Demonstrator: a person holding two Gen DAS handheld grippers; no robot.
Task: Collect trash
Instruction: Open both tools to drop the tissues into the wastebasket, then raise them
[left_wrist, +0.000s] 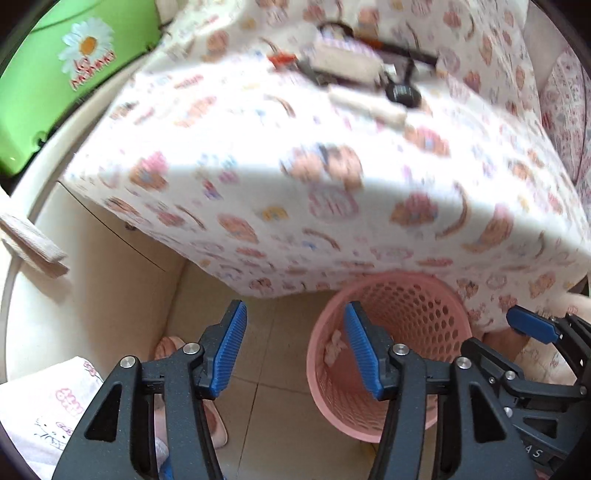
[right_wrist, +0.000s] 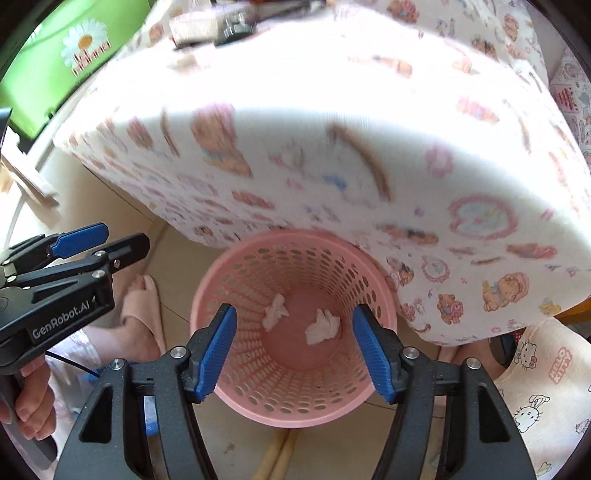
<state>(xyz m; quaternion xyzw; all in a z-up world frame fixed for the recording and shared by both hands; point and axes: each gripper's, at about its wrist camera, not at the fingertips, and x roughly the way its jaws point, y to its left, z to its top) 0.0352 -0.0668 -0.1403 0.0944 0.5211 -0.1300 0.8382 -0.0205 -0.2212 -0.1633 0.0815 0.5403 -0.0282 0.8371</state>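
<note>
A pink perforated basket (right_wrist: 295, 406) stands on the tiled floor, half under the table edge; it also shows in the left wrist view (left_wrist: 332, 406). Two crumpled white tissues lie inside it, one (right_wrist: 275, 312) to the left and one (right_wrist: 322, 326) to the right; one shows in the left wrist view (left_wrist: 334, 347). My right gripper (right_wrist: 293, 347) is open and empty, right above the basket's mouth. My left gripper (left_wrist: 295, 347) is open and empty, left of the basket over the floor. It also appears at the left of the right wrist view (right_wrist: 99, 240).
A table under a cartoon-print cloth (left_wrist: 295, 184) overhangs the basket. Blurred small items (left_wrist: 354, 70) lie on its far side. A green box (left_wrist: 70, 66) stands at the back left. The person's feet in pink slippers (right_wrist: 144, 317) are left of the basket.
</note>
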